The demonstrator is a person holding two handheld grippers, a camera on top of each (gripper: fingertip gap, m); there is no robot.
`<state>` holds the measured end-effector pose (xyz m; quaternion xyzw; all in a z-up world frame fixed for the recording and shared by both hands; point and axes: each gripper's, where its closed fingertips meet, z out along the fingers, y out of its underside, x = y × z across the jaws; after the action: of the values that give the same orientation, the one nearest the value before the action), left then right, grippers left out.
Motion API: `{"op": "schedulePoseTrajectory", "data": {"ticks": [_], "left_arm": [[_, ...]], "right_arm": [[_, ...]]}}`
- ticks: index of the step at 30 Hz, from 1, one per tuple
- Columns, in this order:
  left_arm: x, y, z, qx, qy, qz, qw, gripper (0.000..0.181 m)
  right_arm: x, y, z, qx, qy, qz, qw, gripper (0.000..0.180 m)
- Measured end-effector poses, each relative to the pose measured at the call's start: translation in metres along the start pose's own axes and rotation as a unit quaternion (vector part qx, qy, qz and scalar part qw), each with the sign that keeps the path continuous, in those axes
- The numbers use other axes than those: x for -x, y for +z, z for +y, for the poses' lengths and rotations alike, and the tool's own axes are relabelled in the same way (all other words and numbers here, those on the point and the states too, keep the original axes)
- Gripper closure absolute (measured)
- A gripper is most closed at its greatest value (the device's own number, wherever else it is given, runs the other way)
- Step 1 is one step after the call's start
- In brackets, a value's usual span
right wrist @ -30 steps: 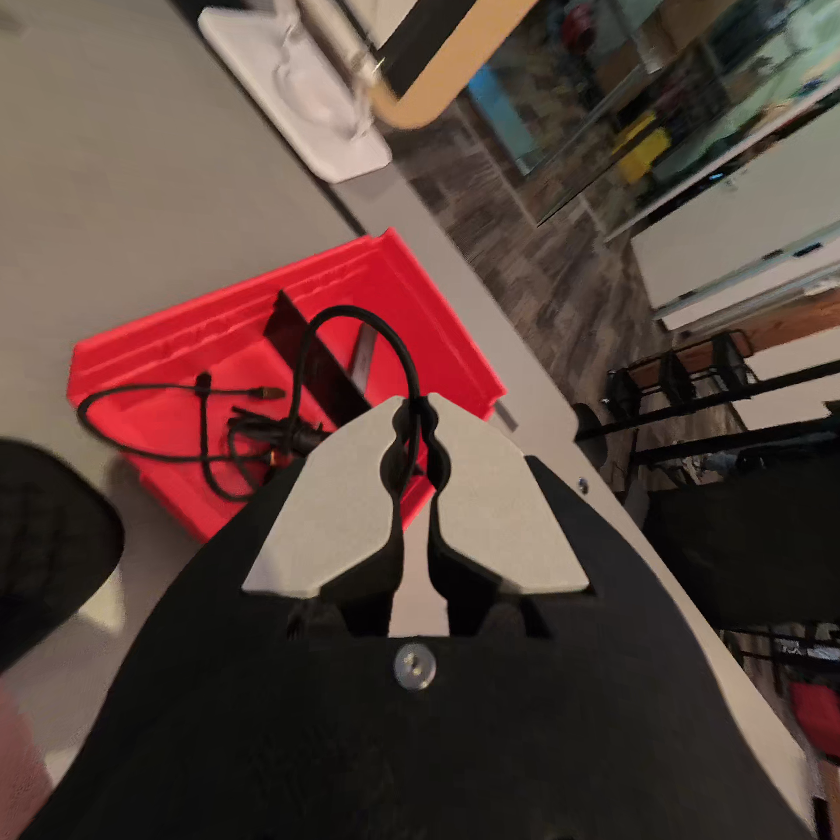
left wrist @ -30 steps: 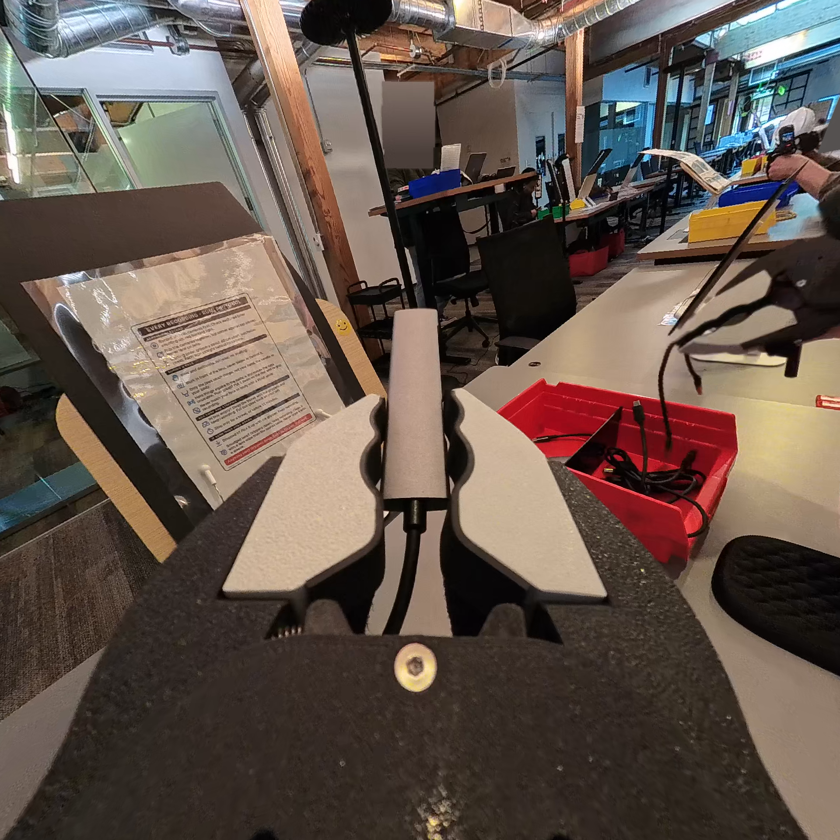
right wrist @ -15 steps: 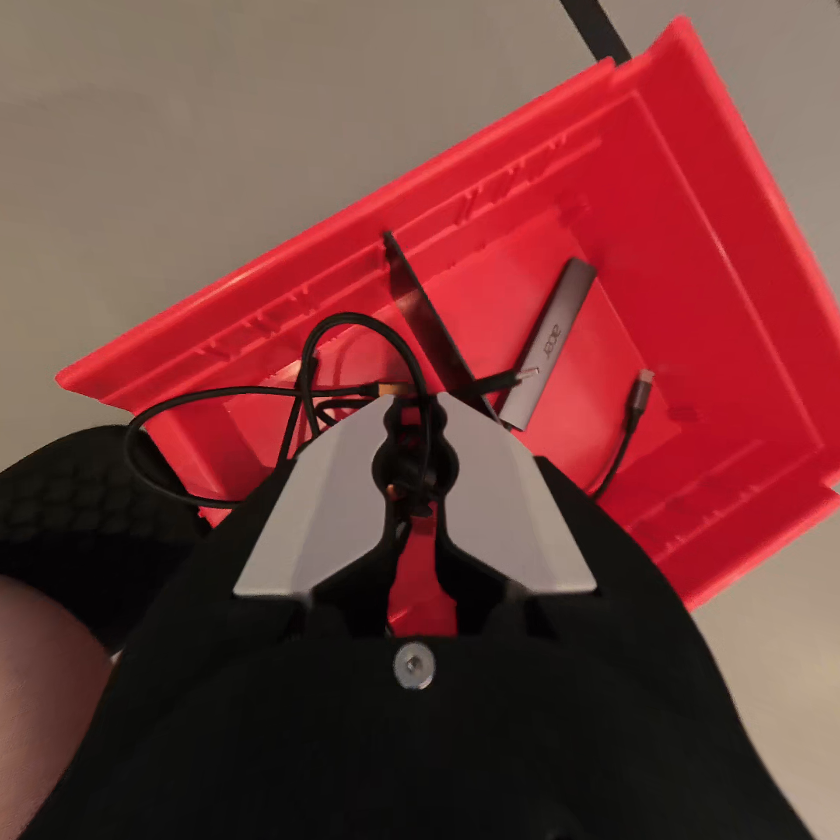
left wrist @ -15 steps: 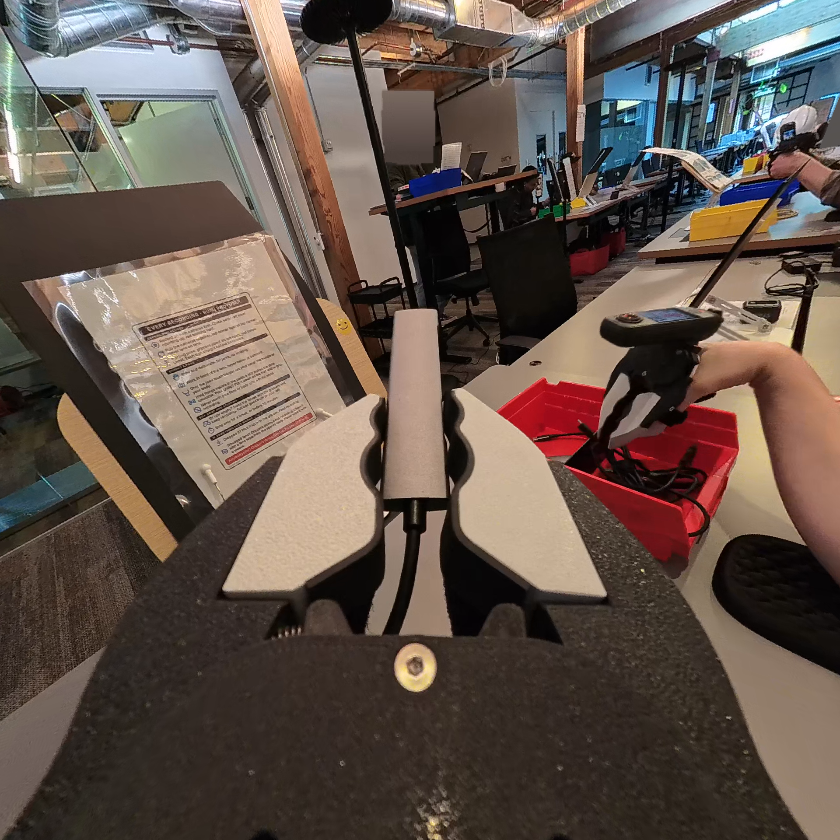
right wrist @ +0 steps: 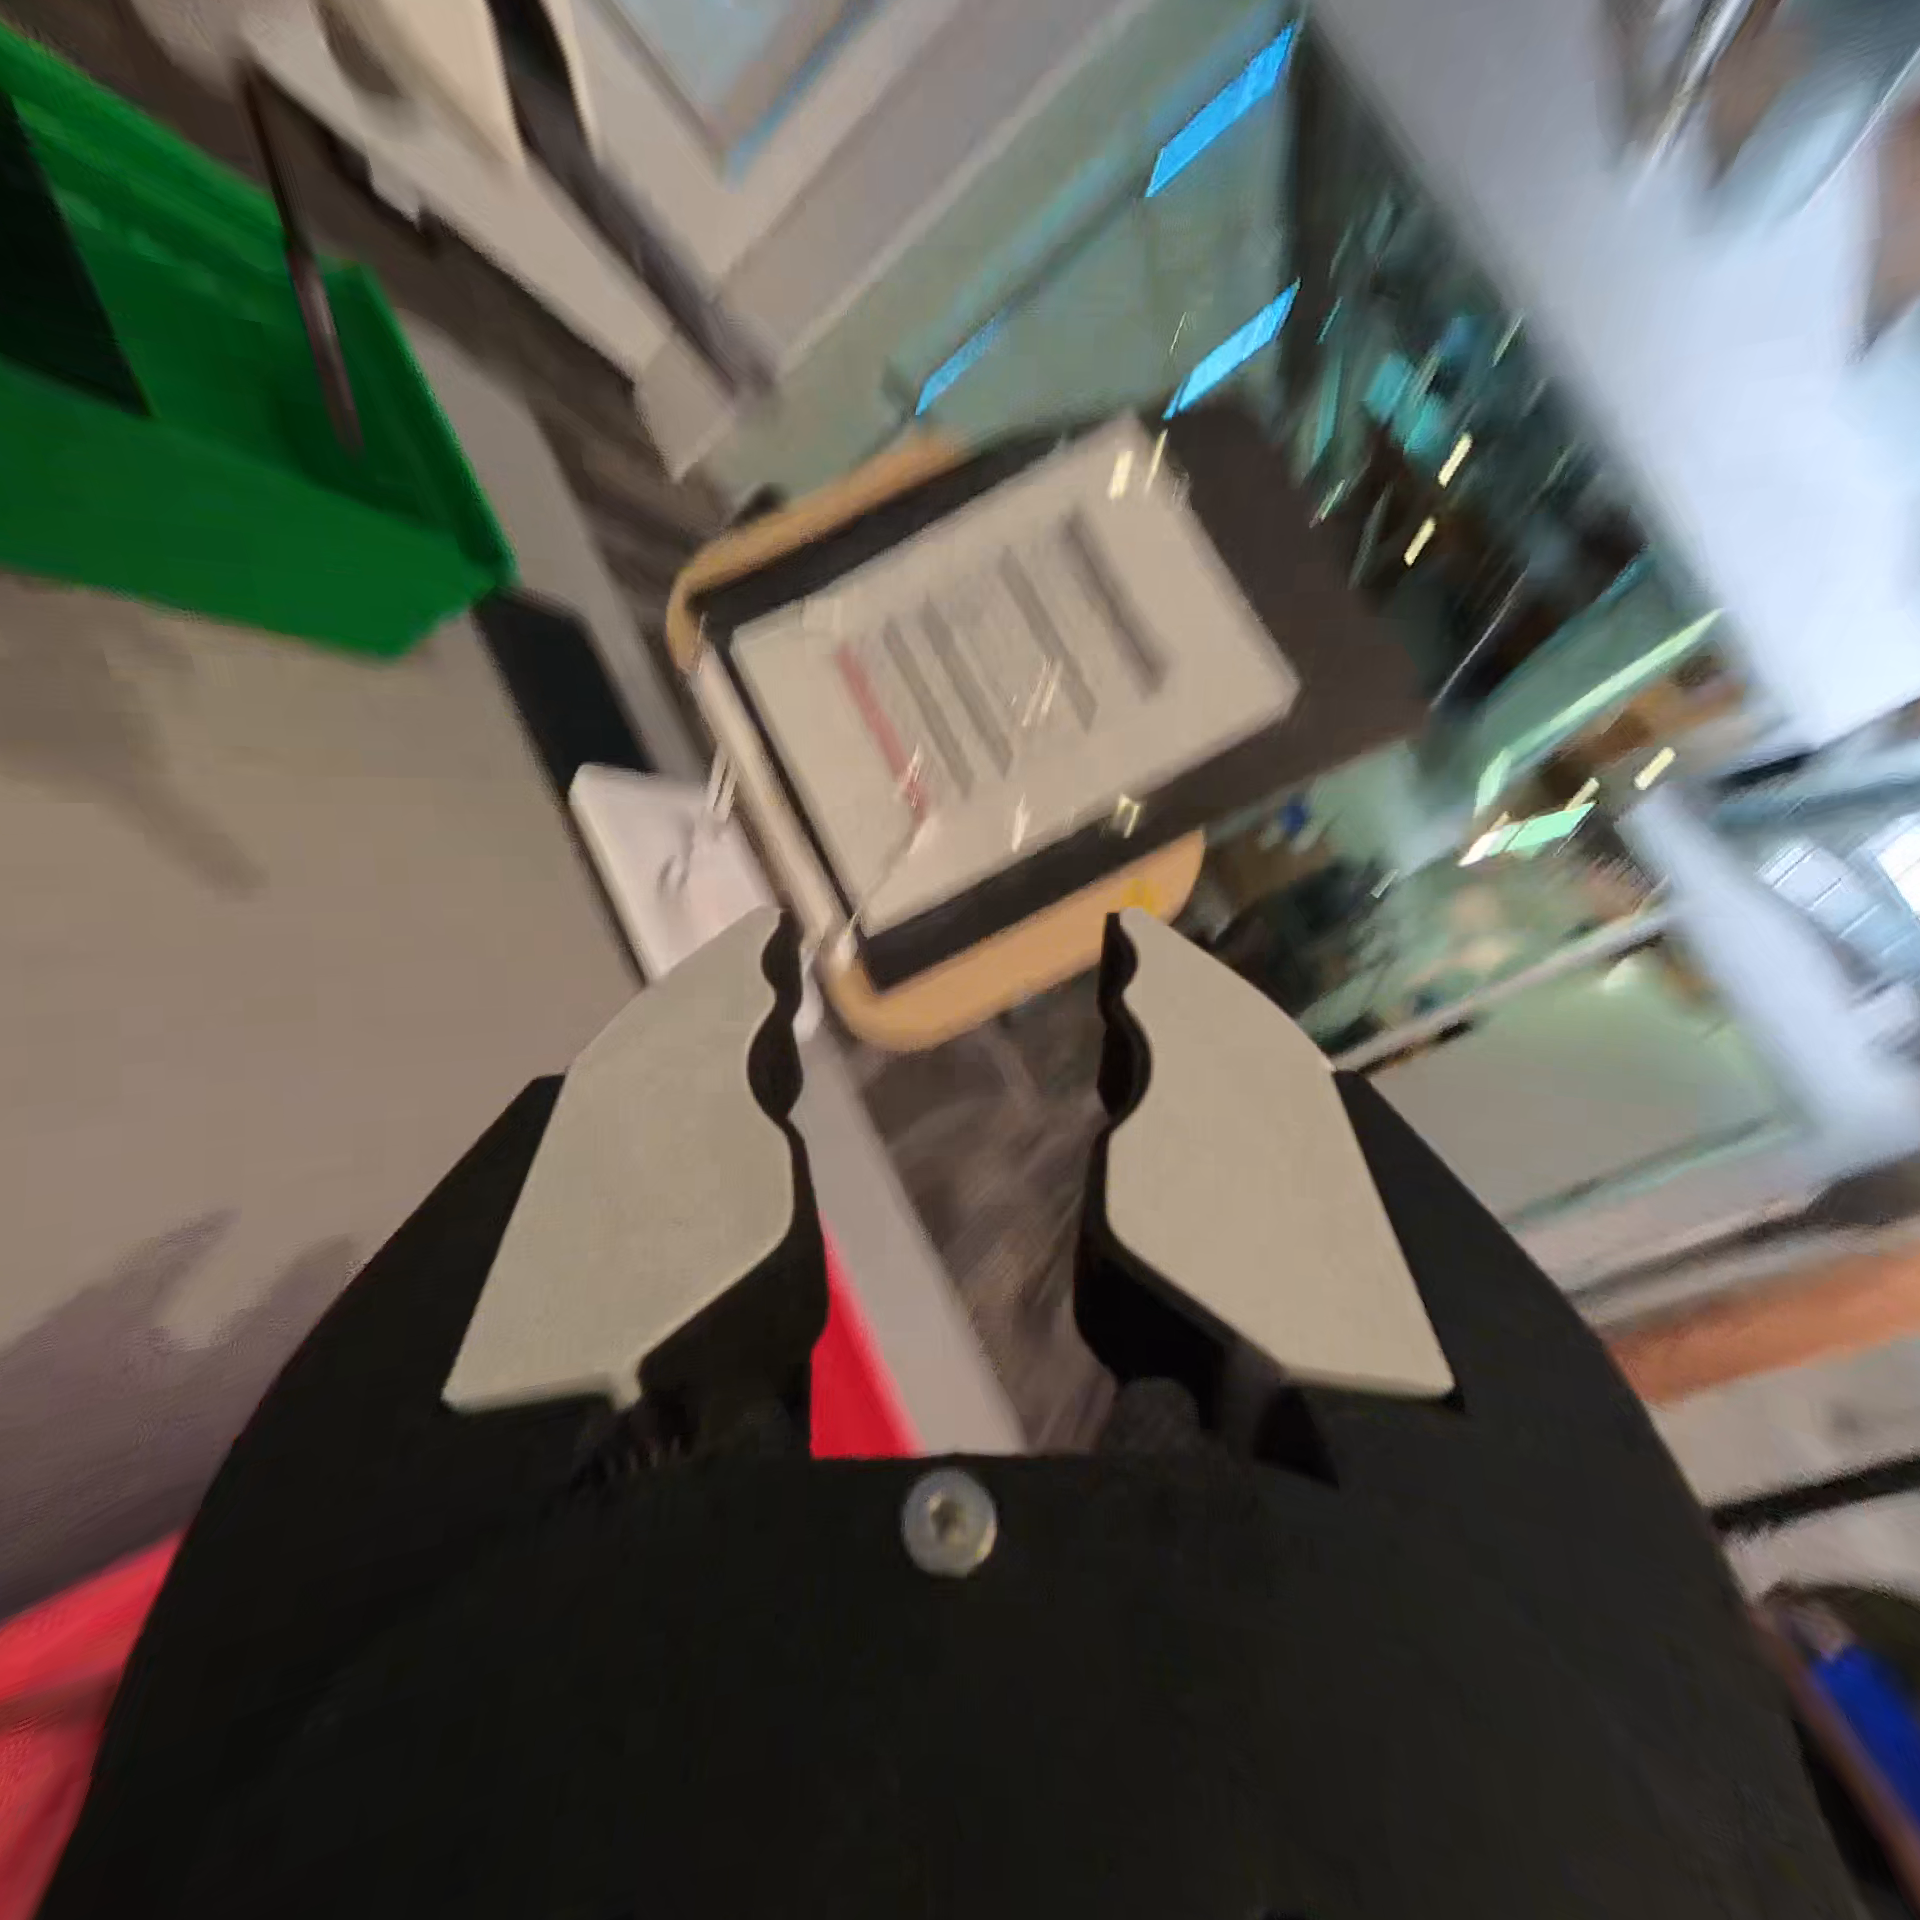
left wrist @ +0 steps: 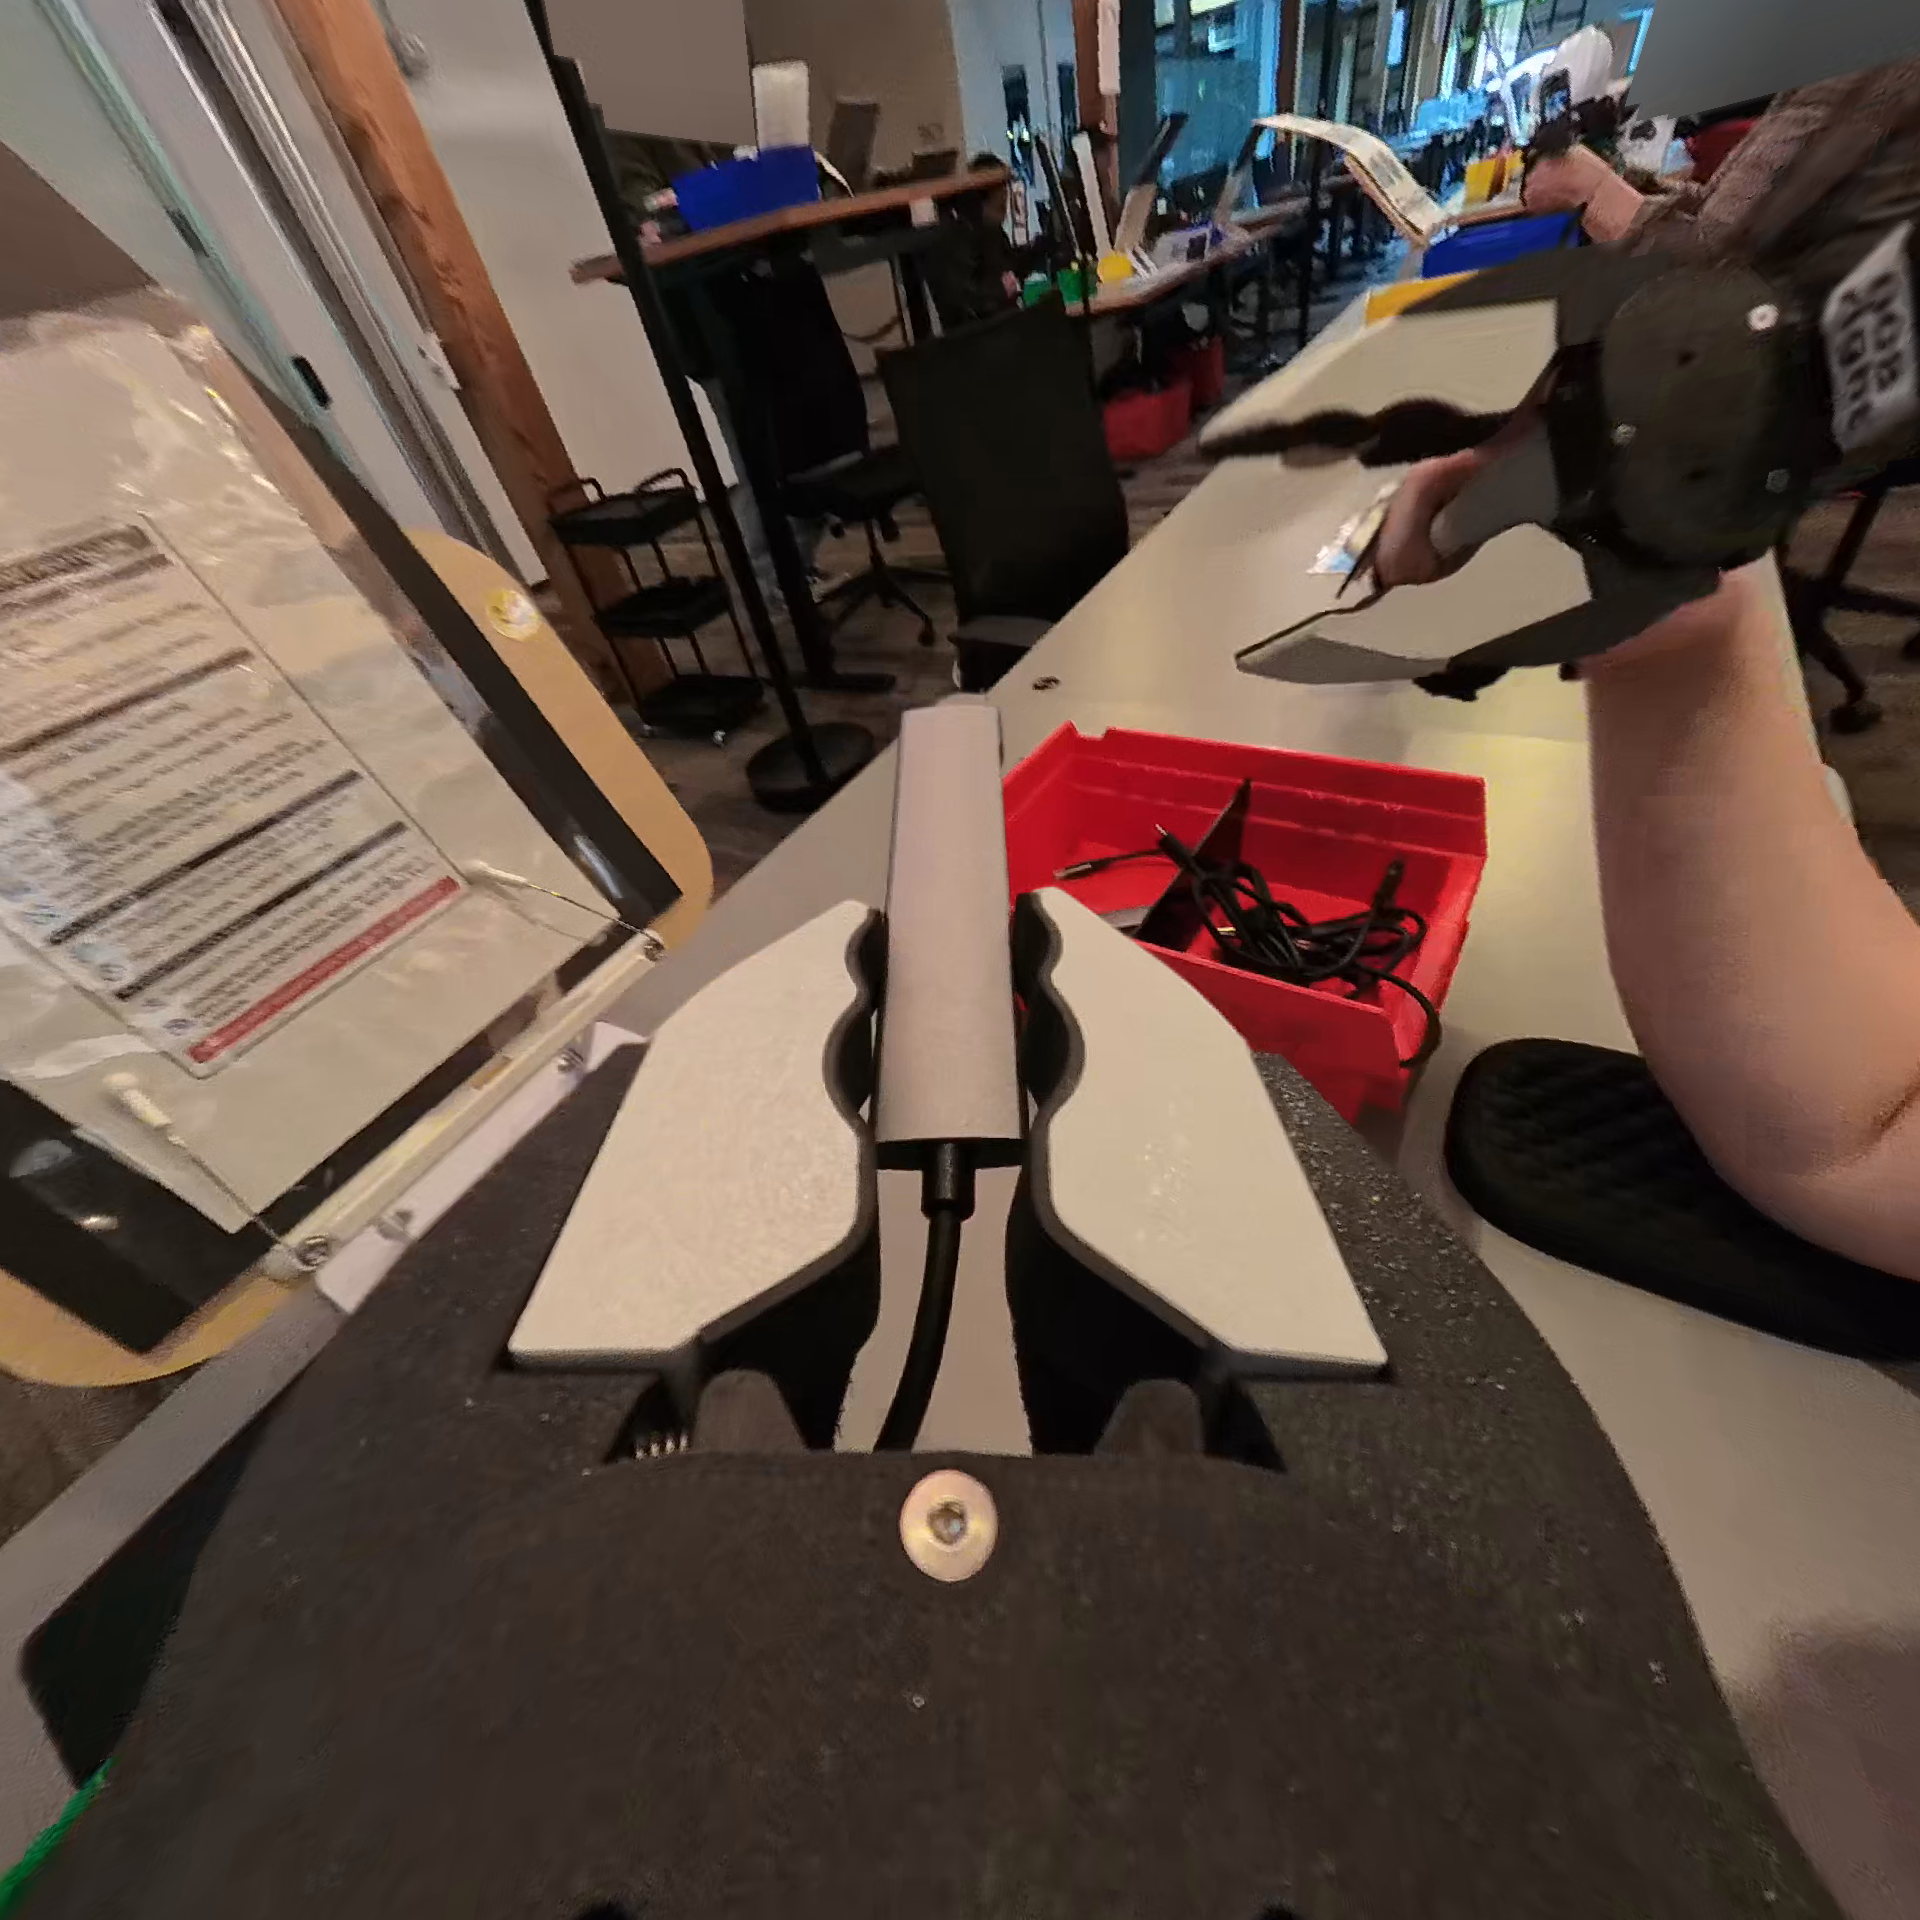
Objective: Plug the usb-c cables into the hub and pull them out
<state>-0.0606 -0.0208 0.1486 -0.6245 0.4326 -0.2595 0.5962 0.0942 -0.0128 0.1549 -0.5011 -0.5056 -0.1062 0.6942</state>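
Left wrist view: hub [left wrist: 945,935] clamped between left gripper [left wrist: 945,914] fingers, long axis running forward; cables [left wrist: 1278,914] in red bin [left wrist: 1351,810], forward-right.
Right wrist view: right gripper [right wrist: 945,925] fingers spread, empty; cables unseen, blurred.

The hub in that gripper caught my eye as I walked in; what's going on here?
A person works two handheld grippers. The left gripper is shut on the grey hub, whose own black lead trails back between the jaws. The right gripper is raised above the table, open and empty. The loose USB-C cables lie in the red bin.
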Motion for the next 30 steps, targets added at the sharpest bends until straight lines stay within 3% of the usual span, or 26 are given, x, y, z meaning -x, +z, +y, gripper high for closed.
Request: {"op": "schedulePoseTrajectory", "data": {"ticks": [1, 3, 5, 9, 15, 17, 19, 26, 30], "left_arm": [[-0.003, 0.005, 0.003, 0.007, -0.002, 0.009, 1.0, 0.158], [-0.011, 0.013, 0.009, 0.024, -0.001, 0.028, 0.999, 0.158], [-0.017, 0.019, 0.014, 0.037, 0.001, 0.038, 0.999, 0.158], [-0.03, 0.026, 0.017, 0.046, -0.003, 0.066, 0.997, 0.158], [-0.043, 0.029, 0.022, 0.059, -0.03, 0.112, 0.992, 0.158], [-0.043, 0.028, 0.019, 0.047, -0.052, 0.123, 0.99, 0.145], [-0.038, 0.022, 0.008, 0.017, -0.067, 0.116, 0.991, 0.122], [-0.02, -0.011, -0.014, -0.045, -0.087, 0.1, 0.99, 0.125], [-0.014, -0.013, -0.007, -0.029, -0.095, 0.094, 0.991, 0.124]], "right_arm": [[0.006, 0.007, -0.023, -0.045, -0.033, 0.012, 0.998, 0.123], [0.028, 0.019, -0.06, -0.118, -0.091, 0.016, 0.989, 0.127], [0.05, 0.031, -0.077, -0.14, -0.137, 0.009, 0.98, 0.132], [0.07, 0.055, -0.061, -0.08, -0.21, 0.002, 0.974, 0.143], [0.077, 0.059, -0.056, -0.081, -0.213, -0.019, 0.973, 0.168], [0.072, 0.055, -0.05, -0.065, -0.195, -0.033, 0.978, 0.169], [0.055, 0.045, -0.033, -0.029, -0.18, -0.03, 0.983, 0.169], [-0.039, -0.045, 0.068, 0.089, -0.029, 0.072, 0.993, 0.17], [-0.041, -0.074, 0.135, 0.158, 0.059, 0.059, 0.984, 0.169]]}}
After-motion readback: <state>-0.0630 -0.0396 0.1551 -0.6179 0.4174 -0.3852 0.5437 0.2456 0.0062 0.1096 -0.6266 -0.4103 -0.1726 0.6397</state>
